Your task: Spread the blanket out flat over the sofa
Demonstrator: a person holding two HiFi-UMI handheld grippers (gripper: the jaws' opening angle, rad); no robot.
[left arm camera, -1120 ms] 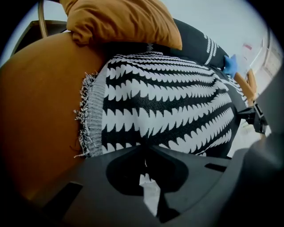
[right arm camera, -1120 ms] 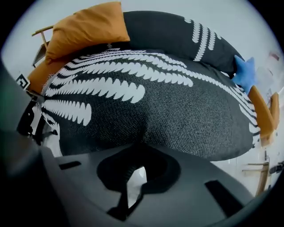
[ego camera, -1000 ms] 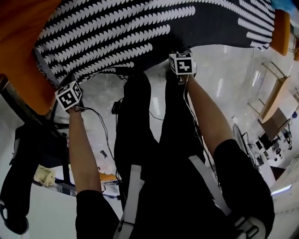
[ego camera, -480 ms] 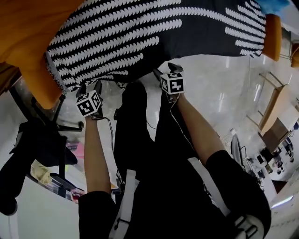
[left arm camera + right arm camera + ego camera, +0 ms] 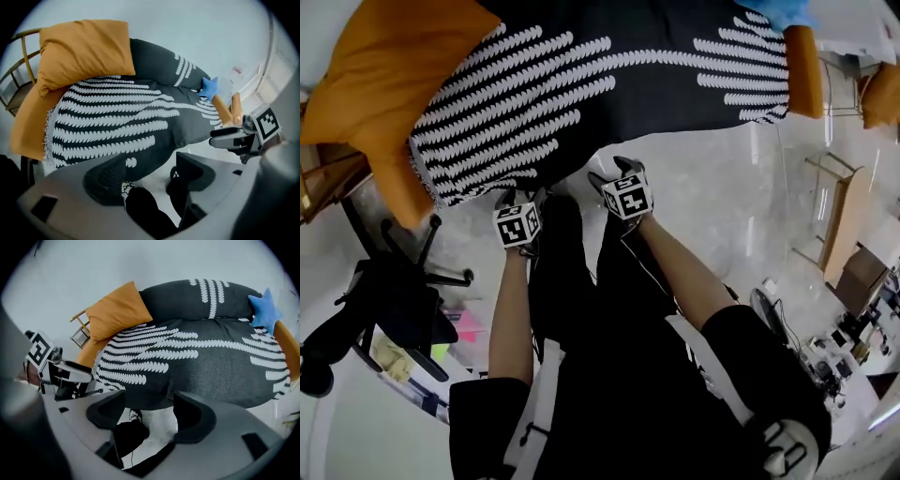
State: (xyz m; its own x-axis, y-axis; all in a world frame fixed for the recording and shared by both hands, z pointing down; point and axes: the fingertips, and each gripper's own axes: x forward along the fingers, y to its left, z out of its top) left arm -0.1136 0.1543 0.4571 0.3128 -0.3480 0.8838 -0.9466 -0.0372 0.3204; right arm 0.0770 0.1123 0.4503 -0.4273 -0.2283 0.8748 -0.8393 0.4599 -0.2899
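The black blanket [image 5: 609, 84] with rows of white marks lies spread over the orange sofa [image 5: 803, 70], and its front edge hangs toward the floor. My left gripper [image 5: 520, 197] and right gripper [image 5: 614, 171] hover side by side just short of that edge, both open with nothing between the jaws. In the left gripper view the blanket [image 5: 126, 122] fills the middle beyond my open left gripper [image 5: 150, 176], and the right gripper [image 5: 234, 138] shows at the right. In the right gripper view the blanket [image 5: 197, 362] lies past my open right gripper [image 5: 150, 413].
An orange pillow [image 5: 389, 66] rests on the sofa's left end and a blue star cushion [image 5: 265, 310] at its right end. A black office chair [image 5: 394, 300] stands at the left on the shiny floor. Wooden furniture [image 5: 844, 206] is at the right. The person's legs [image 5: 572, 281] are below the grippers.
Both grippers were shut on the blanket's front edge. They have opened, let it go and drawn back toward the person, closer together. The blanket now rests on the sofa.
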